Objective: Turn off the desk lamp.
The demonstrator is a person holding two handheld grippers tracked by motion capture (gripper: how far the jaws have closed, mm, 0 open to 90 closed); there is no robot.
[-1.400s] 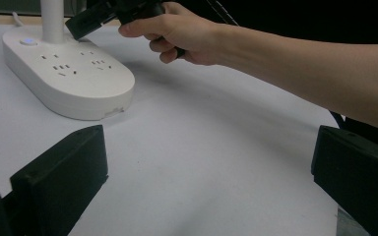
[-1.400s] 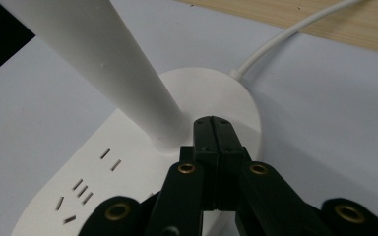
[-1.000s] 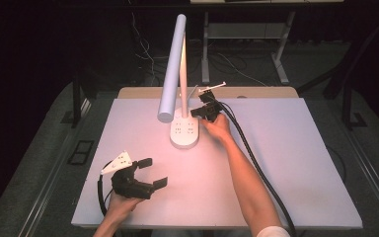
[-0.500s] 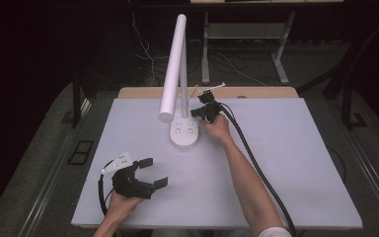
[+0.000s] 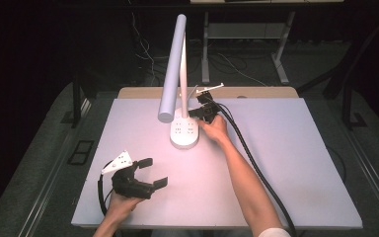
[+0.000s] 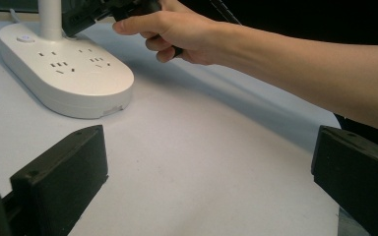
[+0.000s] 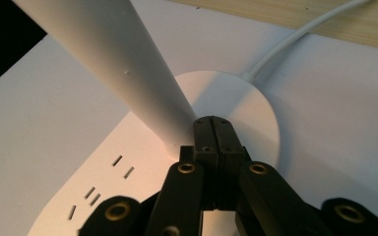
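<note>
White lamp base (image 5: 184,133) meets the closed right gripper (image 5: 201,113).

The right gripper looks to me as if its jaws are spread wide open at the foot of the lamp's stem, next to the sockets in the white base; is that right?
Not quite: the right gripper has its jaws shut together, not spread wide. The right gripper view shows them closed at the foot of the lamp's stem, next to the sockets in the white base.
</note>
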